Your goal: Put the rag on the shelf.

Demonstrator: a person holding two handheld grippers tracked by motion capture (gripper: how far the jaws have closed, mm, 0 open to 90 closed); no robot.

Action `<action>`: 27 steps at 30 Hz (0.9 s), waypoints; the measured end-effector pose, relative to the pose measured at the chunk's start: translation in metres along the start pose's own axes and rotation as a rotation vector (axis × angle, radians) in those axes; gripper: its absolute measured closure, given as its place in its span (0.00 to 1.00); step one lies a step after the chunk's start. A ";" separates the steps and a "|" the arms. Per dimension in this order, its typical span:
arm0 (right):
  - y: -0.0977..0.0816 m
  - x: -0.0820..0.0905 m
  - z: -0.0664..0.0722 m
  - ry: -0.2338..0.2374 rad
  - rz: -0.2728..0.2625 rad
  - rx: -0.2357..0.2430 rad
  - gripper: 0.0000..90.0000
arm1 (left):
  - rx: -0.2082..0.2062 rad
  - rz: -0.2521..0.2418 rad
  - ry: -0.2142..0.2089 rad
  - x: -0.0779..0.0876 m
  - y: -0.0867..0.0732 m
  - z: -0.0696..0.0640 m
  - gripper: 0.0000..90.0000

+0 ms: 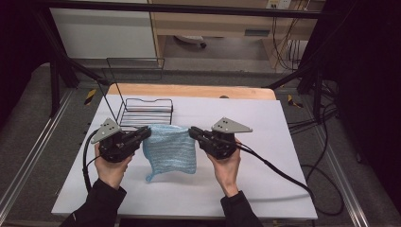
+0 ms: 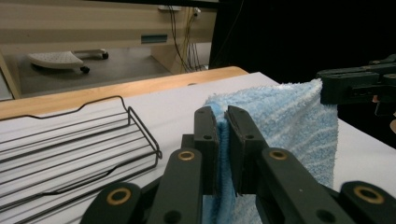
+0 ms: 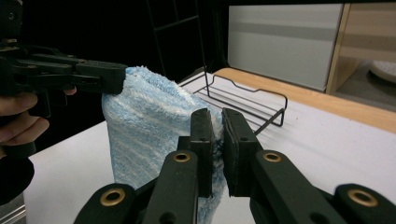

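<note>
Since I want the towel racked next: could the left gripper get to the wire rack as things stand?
Probably yes: the wire rack sits just beyond the left gripper with nothing between, but it and the right gripper are clamped on the blue towel.

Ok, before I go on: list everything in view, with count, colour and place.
towel: one, light blue, hanging above the table centre, pinched at its top corners
wire rack: one, black, on the table behind the towel, to the left
table: one, white top, wooden far edge
left gripper: one, black, shut on the towel's left corner
right gripper: one, black, shut on the towel's right corner
hands: two, dark sleeves, holding the grippers
</note>
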State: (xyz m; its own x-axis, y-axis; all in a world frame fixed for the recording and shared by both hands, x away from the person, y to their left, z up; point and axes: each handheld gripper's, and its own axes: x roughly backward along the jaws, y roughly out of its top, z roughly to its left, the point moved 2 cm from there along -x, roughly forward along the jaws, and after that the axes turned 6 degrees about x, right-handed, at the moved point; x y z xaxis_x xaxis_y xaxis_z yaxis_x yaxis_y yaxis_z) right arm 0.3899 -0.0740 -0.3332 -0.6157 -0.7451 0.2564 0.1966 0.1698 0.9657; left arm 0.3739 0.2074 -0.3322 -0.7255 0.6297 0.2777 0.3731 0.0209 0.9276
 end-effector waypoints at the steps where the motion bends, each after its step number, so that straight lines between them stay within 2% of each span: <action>1: 0.002 0.000 0.001 -0.001 -0.005 0.000 0.93 | -0.001 -0.005 0.001 0.001 0.001 0.000 0.92; 11: 0.017 -0.004 0.009 -0.007 -0.053 0.022 0.93 | -0.006 -0.062 0.012 0.012 0.013 0.003 0.92; 13: 0.021 -0.005 0.010 -0.008 -0.071 0.019 0.93 | -0.011 -0.075 0.021 0.012 0.017 0.004 0.92; 20: 0.032 -0.007 0.012 -0.019 -0.138 0.005 0.93 | -0.008 -0.108 0.011 0.013 0.029 0.004 0.92; 23: 0.037 -0.009 0.014 -0.038 -0.177 0.017 0.93 | -0.005 -0.127 0.011 0.015 0.033 0.005 0.92; 27: 0.042 -0.012 0.015 -0.052 -0.204 0.022 0.93 | -0.001 -0.153 0.011 0.017 0.040 0.007 0.92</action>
State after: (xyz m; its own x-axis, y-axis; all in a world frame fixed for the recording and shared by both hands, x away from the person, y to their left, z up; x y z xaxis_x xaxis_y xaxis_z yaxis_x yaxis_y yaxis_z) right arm 0.3937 -0.0485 -0.2954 -0.6799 -0.7311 0.0568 0.0474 0.0335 0.9983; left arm 0.3803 0.2248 -0.2921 -0.7805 0.6103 0.1357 0.2571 0.1155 0.9595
